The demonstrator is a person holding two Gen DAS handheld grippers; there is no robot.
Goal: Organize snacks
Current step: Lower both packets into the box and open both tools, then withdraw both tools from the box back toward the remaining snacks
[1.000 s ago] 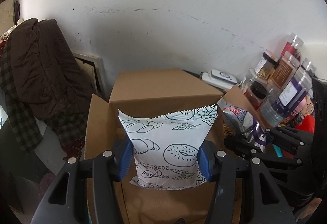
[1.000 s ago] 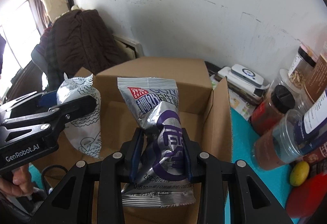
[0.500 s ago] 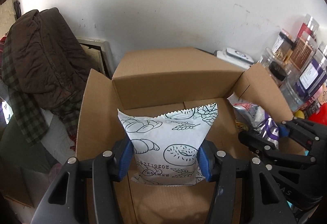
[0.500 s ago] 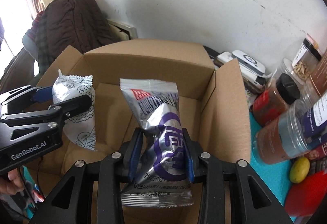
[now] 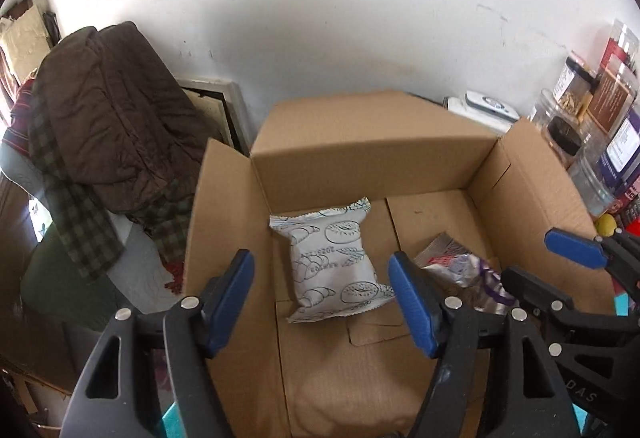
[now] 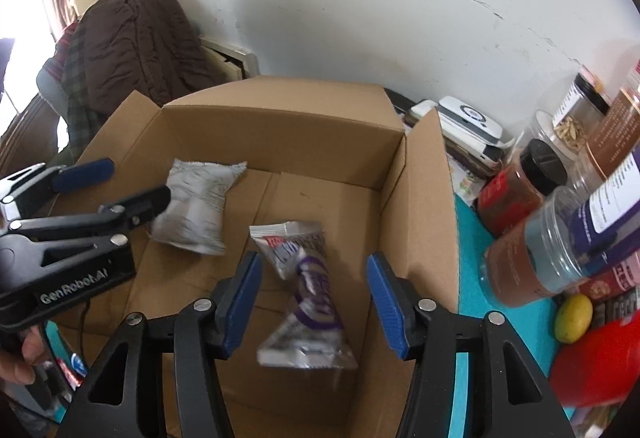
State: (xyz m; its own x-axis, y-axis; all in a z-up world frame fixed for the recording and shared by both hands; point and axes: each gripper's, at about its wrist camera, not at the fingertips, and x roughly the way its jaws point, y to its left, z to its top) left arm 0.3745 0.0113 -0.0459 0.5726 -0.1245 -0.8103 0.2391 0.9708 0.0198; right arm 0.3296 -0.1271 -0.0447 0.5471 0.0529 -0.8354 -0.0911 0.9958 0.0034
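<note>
Nearest, both grippers stood spread wide and empty above the cardboard box point(image 5: 372, 162): left gripper point(image 5: 324, 298), right gripper point(image 6: 316, 294), marked "GenRobot.AI". Beyond them the white bread-print packet point(image 5: 334, 270) and silver-purple packet point(image 6: 304, 286) were inside the box, evidently dropped there for storage. Labelled jars point(image 6: 560, 238) stood beside it, writing unreadable.

Both grippers' fingers spread; white packet point(image 5: 335, 261), silver packet point(image 6: 304, 290) released into box point(image 5: 372, 154).
</note>
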